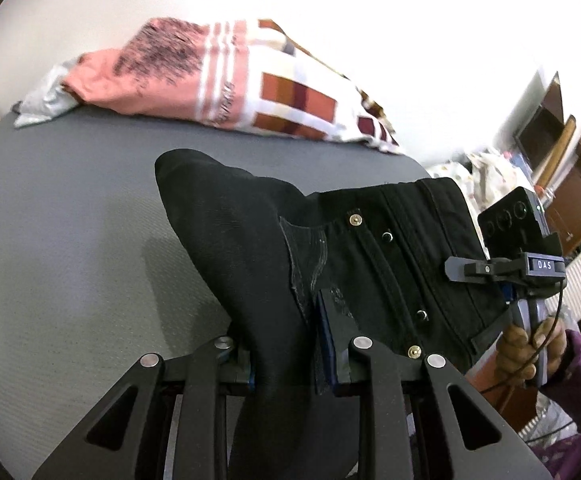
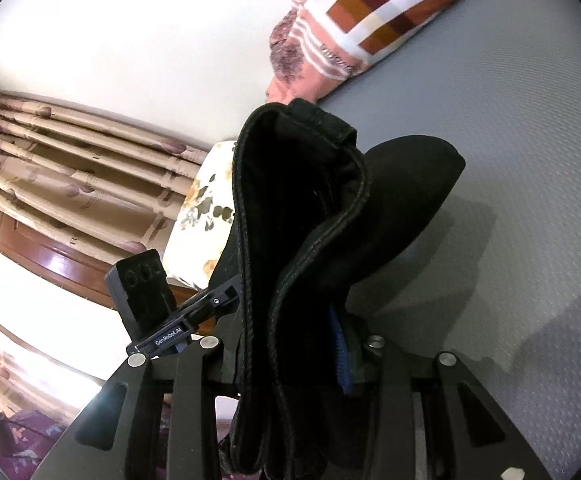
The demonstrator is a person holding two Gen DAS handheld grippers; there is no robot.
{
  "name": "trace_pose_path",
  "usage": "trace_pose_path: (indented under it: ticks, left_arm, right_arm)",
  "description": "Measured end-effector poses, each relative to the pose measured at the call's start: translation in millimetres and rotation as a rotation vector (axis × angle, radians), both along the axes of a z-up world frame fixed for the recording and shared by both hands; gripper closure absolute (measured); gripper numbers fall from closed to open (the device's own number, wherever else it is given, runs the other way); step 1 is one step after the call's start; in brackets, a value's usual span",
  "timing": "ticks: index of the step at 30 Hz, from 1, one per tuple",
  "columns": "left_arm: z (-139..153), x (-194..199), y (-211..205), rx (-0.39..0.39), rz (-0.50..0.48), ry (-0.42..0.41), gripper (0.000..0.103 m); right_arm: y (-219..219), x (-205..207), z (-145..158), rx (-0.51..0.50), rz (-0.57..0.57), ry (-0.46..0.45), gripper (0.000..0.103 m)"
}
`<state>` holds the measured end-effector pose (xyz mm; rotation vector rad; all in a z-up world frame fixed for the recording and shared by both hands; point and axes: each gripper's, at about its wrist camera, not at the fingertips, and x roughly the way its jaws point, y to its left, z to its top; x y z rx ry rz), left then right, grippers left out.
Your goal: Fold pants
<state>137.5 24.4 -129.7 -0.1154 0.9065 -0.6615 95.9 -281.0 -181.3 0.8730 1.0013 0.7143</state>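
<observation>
The black pants (image 1: 258, 240) are held up above the grey mat (image 1: 70, 220), waistband end with brass rivets and buttons toward the right. My left gripper (image 1: 286, 356) is shut on the pants fabric, which bunches between its blue-padded fingers. My right gripper (image 2: 290, 356) is shut on the pants (image 2: 310, 208) at the folded waistband edge, which stands up in front of the lens. In the left wrist view the right gripper (image 1: 470, 270) shows at the pants' right edge, held by a hand. The left gripper's body (image 2: 150, 304) shows in the right wrist view.
A pile of pink and patchwork cloth (image 1: 226, 76) lies at the far edge of the mat (image 2: 510, 140). A floral cushion (image 2: 202, 208), curtains (image 2: 70, 160) and wooden furniture (image 1: 570, 184) stand beyond the mat.
</observation>
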Motion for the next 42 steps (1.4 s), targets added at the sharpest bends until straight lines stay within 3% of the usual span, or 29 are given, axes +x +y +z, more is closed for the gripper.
trace_pose_path:
  ticks: [11,22,33,42]
  left_arm:
    - [21,48,56,0.005,0.098,-0.080,0.079]
    - [29,129,110,0.005,0.214,-0.152,0.079]
    - [19,196,134,0.052,0.274,-0.191,0.079]
    - [-18,219,145,0.123,0.300,-0.165,0.079]
  right_arm:
    - [57,70,12,0.027,0.048,-0.047,0.070]
    - [108,169,13,0.054,0.078,-0.096,0.070]
    - [147,257,-12,0.072,0.078,-0.087,0.071]
    - [167,286,-52,0.047,0.085,-0.035,0.071]
